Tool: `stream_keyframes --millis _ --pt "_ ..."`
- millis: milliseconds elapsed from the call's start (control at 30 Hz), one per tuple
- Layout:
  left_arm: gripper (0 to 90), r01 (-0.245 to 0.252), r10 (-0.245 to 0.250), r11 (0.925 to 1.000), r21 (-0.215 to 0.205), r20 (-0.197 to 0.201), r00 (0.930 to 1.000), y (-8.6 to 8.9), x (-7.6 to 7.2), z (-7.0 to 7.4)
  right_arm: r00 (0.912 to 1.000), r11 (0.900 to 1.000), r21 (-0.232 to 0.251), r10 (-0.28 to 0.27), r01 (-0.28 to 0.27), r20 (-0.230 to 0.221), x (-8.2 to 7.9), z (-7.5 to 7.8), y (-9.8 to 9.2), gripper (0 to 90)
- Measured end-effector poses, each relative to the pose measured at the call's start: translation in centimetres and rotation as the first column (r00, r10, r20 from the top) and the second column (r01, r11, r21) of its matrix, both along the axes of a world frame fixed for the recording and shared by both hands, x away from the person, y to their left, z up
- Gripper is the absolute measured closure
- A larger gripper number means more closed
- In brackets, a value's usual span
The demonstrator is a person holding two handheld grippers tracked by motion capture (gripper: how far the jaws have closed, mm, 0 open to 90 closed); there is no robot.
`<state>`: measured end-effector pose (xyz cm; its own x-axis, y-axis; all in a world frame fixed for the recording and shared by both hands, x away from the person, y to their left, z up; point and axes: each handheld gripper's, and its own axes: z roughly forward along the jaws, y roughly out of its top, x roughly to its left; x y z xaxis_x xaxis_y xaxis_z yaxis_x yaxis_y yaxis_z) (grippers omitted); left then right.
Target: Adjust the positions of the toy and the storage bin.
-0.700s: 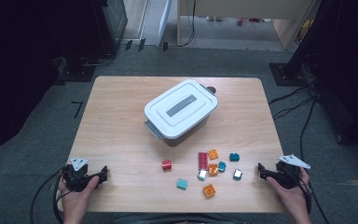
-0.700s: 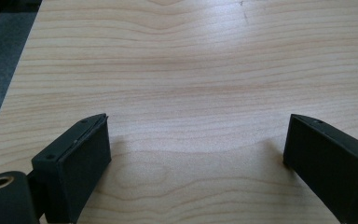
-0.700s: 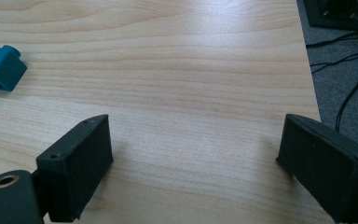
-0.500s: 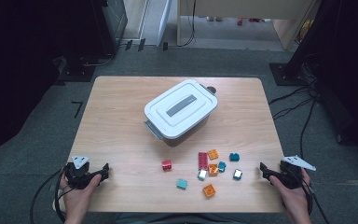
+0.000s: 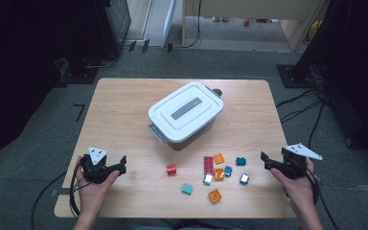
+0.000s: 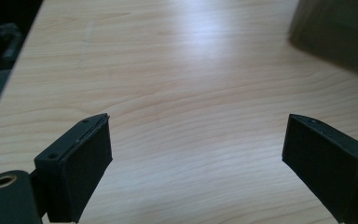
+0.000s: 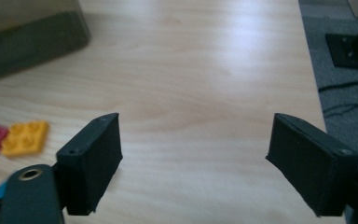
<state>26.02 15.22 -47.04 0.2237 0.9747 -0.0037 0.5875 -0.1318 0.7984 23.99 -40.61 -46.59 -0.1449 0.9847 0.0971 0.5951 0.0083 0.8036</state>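
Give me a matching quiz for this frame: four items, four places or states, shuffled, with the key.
Items:
1. storage box
2. red brick
3. left gripper
4. right gripper

Places or states:
A. open, over the table's right edge, jaws toward the bricks
B. lid on, at the table's middle
C. alone, left of the brick cluster
D. open, at the table's near-left corner

Pairs: 1-B, 2-C, 3-D, 4-A
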Motion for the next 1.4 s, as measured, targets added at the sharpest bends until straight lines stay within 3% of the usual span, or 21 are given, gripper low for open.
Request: stream_keyframes --millis 100,300,400,600,800,867,1067,1200,1233,1400 --pt "8.1 0.016 -0.016 0.9991 -0.038 0.008 0.9998 -1.0 0.5 0.6 0.9993 1.000 -0.003 0.027 -0.027 0.025 0.9 1.0 1.3 21.0" --pt "8.6 0.056 -0.053 0.9955 -0.076 0.033 0.9980 -2.9 1.6 1.7 0.9968 0.999 -0.010 0.053 -0.052 0.060 2.3 1.9 2.9 29.2" --pt "14.0 0.081 -0.077 0.9899 -0.116 0.040 0.9962 -4.4 2.1 2.2 0.9963 0.999 -0.005 0.047 -0.047 0.072 3.7 2.4 3.4 34.1" --pt "14.8 0.142 -0.133 0.9798 -0.141 0.068 0.9887 -6.4 1.9 2.9 0.9931 0.999 -0.020 0.050 -0.048 0.106 5.2 3.6 4.7 43.5" --pt "14.8 0.194 -0.183 0.9709 -0.140 0.087 0.9792 -8.9 1.7 3.3 0.9913 0.997 -0.014 0.075 -0.074 0.108 6.6 3.9 6.4 45.3" --pt "14.8 0.200 -0.190 0.9708 -0.132 0.086 0.9780 -9.5 1.8 3.3 0.9915 0.997 -0.010 0.074 -0.074 0.107 6.8 4.0 6.6 45.3" --pt "14.8 0.165 -0.160 0.9787 -0.122 0.053 0.9858 -10.4 2.8 2.8 0.9916 0.998 -0.014 0.062 -0.061 0.113 8.4 4.4 7.2 44.9" --pt "14.7 0.165 -0.160 0.9785 -0.125 0.045 0.9861 -10.2 3.3 2.5 0.9924 0.999 0.012 0.047 -0.048 0.114 9.4 4.5 7.1 50.8" --pt "14.7 0.163 -0.158 0.9794 -0.120 0.048 0.9863 -10.1 3.3 2.5 0.9906 0.998 0.012 0.062 -0.064 0.122 9.7 4.4 7.2 55.1" --pt "14.8 0.149 -0.144 0.9818 -0.117 0.057 0.9880 -9.6 3.5 2.4 0.9844 0.995 0.005 0.100 -0.101 0.145 10.0 4.3 7.9 58.1"
